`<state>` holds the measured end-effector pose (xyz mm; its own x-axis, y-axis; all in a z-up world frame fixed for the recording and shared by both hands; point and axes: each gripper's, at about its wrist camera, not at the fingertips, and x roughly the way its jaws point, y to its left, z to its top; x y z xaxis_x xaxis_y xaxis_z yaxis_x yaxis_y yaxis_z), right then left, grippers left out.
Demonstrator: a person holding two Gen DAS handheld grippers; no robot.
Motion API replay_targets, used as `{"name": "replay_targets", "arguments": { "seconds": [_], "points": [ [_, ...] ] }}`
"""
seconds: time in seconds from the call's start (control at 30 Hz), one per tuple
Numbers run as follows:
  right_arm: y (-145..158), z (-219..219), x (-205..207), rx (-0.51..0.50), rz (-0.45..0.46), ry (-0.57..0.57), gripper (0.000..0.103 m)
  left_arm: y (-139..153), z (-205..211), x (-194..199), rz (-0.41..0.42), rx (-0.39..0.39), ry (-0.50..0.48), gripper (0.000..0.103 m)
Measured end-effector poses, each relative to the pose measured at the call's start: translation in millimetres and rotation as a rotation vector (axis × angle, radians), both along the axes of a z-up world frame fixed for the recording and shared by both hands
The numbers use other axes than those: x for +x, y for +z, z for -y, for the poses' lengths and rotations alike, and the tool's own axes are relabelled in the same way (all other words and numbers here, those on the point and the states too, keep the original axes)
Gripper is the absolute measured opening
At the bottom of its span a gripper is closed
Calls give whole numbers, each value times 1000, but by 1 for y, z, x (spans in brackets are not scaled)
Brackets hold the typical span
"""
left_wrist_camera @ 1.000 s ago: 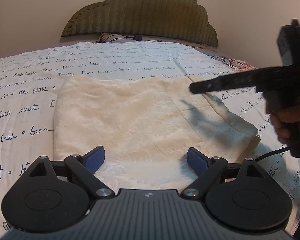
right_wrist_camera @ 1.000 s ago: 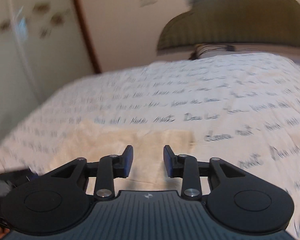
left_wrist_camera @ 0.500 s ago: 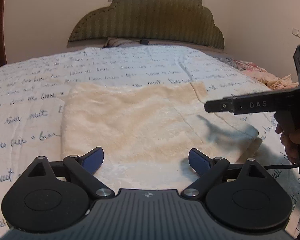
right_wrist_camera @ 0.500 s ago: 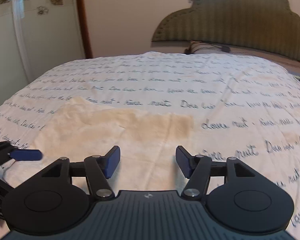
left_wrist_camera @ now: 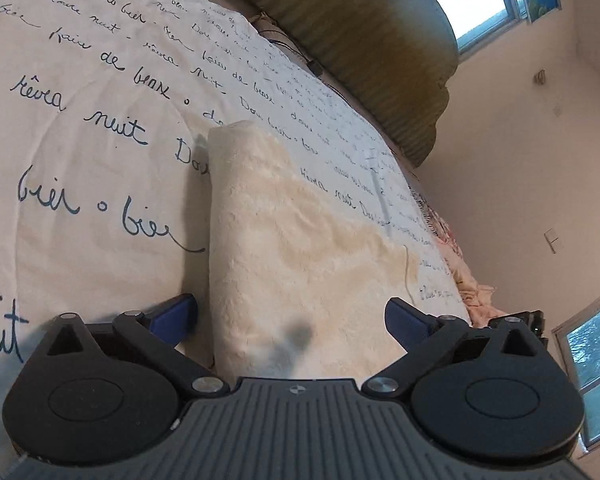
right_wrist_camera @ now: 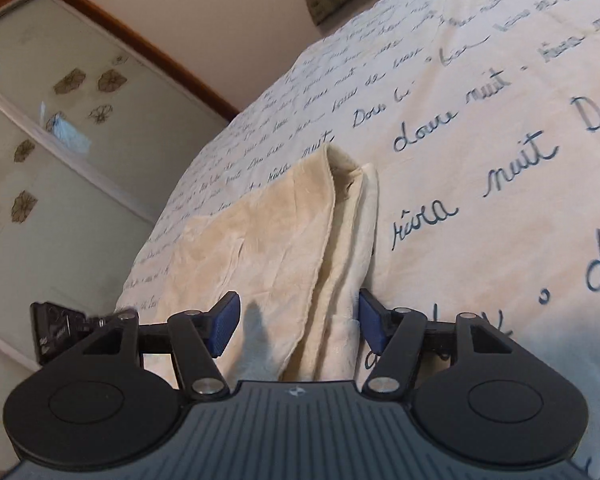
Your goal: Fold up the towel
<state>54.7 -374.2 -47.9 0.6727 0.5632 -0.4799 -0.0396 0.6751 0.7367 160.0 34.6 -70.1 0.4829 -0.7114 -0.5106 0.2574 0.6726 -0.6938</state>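
Both grippers [left_wrist_camera: 292, 314] [right_wrist_camera: 298, 320] wide, tilted.

Blue handwritten French words on the bedspread [left_wrist_camera: 80, 128], readable ones "nuit", "rêves", "de beaux", also "doux", "nuit" in right wrist view

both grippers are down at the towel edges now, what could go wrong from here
1. The right gripper straddles a stack of loose layers at the towel edge; closing may catch only some, so the fold could splay.
2. The left gripper is open across the rounded folded edge, its left finger over the bedspread; it might pinch that fabric too.
3. The two ends differ, one rounded, one split, so a lift may come up uneven.
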Motion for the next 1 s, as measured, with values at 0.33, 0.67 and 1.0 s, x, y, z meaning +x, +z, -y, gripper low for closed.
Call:
{"name": "replay_targets", "arguments": {
  "seconds": [0.33,0.67,1.0],
  "points": [
    [-3,-17,30,-18,18,6,42,4,29,9,57,120,-8,62],
    [42,-35,18,-50,141,7,24,30,21,-19,239,234,67,19],
    [79,-72,88,-61,242,51,24,78,-13,19,375,380,185,19]
  ]
}}
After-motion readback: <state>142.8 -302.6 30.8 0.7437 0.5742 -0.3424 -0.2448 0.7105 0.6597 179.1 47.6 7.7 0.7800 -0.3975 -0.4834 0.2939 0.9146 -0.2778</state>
